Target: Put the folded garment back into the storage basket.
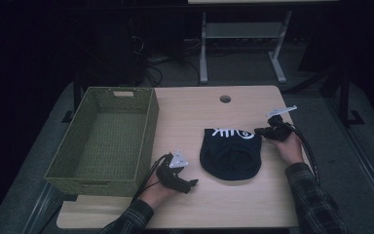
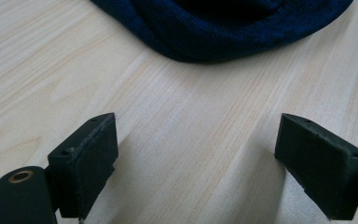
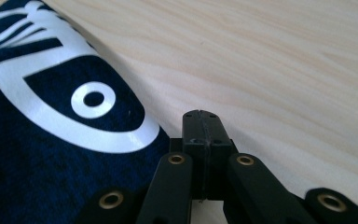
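Two claws work at a pale wooden desk (image 1: 190, 117) in the high view, one on either side of a dark navy knitted cap with a white printed design (image 1: 230, 153). That cap lies flat near the middle of the desk, its printed edge towards the far side and its rounded end towards the person. An empty olive-green woven basket (image 1: 102, 141) sits at the left, overhanging the desk edge a little, probably where the cap is meant to go. The left claw (image 1: 191, 184) rests low near the cap's near-left edge, apart from it; the right claw (image 1: 259, 131) is at the cap's far-right corner, seemingly to catch the fabric there

From the left claw view, its two black pads (image 2: 91, 161) stand wide apart with bare wood between them, and the cap's dark rolled rim (image 2: 214, 44) lies ahead, untouched. Held so, it looks ready to slide forward and take the rim

From the right claw view, the right claw (image 3: 200, 123) has its jaws pressed fully together right at the fabric's edge, beside the white eye-like print (image 3: 93, 100). Whether a fold of cloth is pinched between them I cannot tell; no fabric shows between the pads, so it may simply be closed, lying against the desk
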